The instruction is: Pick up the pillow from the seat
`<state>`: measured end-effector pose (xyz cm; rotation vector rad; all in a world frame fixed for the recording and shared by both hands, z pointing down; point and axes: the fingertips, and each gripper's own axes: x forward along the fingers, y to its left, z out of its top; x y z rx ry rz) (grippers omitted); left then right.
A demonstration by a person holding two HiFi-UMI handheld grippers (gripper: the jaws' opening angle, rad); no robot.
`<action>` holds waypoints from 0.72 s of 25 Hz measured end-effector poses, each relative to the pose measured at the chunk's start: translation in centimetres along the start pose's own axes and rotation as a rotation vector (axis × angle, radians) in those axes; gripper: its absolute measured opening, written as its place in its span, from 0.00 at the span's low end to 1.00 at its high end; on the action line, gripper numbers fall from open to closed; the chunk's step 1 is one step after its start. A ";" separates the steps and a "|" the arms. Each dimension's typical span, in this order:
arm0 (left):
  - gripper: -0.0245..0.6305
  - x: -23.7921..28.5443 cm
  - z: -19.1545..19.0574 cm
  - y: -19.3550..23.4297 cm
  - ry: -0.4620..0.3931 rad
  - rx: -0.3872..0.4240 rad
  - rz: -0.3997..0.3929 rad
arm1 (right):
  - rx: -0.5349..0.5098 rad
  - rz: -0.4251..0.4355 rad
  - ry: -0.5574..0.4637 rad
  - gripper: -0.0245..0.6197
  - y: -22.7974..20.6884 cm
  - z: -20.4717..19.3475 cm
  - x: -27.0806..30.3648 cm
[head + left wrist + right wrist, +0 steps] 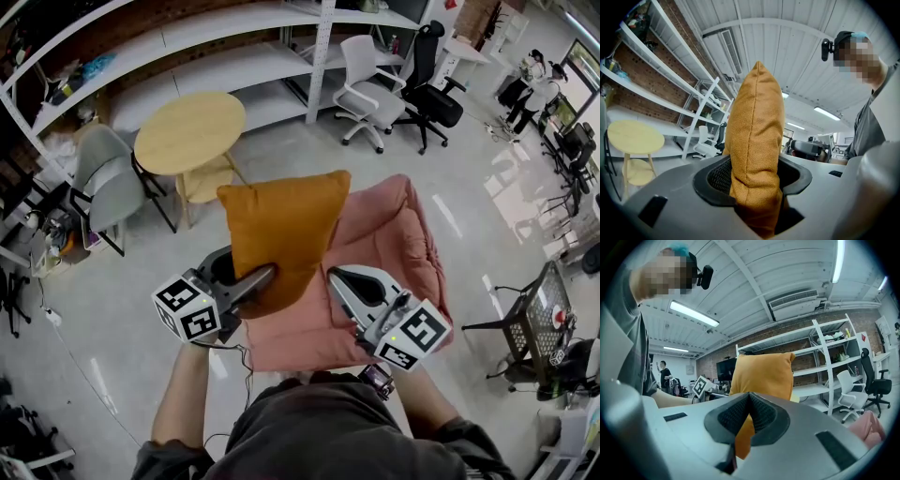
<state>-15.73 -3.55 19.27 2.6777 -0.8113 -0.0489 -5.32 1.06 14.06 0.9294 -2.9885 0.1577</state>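
The left gripper (265, 275) is clamped on the lower corner of a mustard-orange fabric pillow (281, 232), with the cloth bunched between its two dark pads (in the left gripper view the pillow (757, 140) rises edge-on straight out of the left gripper (754, 183)). The pillow stands upright in the air, held up over the pink padded armchair (398, 248), which shows behind and below it in the head view. The right gripper (332, 274) sits just beside the pillow's lower right edge with its jaws together on nothing. In the right gripper view the pads of the right gripper (749, 397) meet at the tip, and the pillow (764, 371) stands beyond them. Farther back are a round pale wooden table (190, 131), a grey shell chair (103, 178) and white metal shelving (234, 56).
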 end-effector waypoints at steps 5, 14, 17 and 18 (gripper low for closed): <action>0.41 0.0 0.2 0.5 0.006 0.002 -0.005 | 0.002 0.004 0.009 0.05 -0.2 0.0 0.5; 0.41 0.0 0.5 1.1 0.009 0.004 -0.018 | -0.003 0.011 0.014 0.05 -0.4 0.2 1.1; 0.41 0.1 0.4 0.9 0.011 0.002 -0.019 | -0.004 0.010 0.016 0.05 -0.5 0.2 0.8; 0.41 0.1 0.4 0.8 0.012 0.001 -0.020 | -0.004 0.009 0.017 0.05 -0.5 0.2 0.7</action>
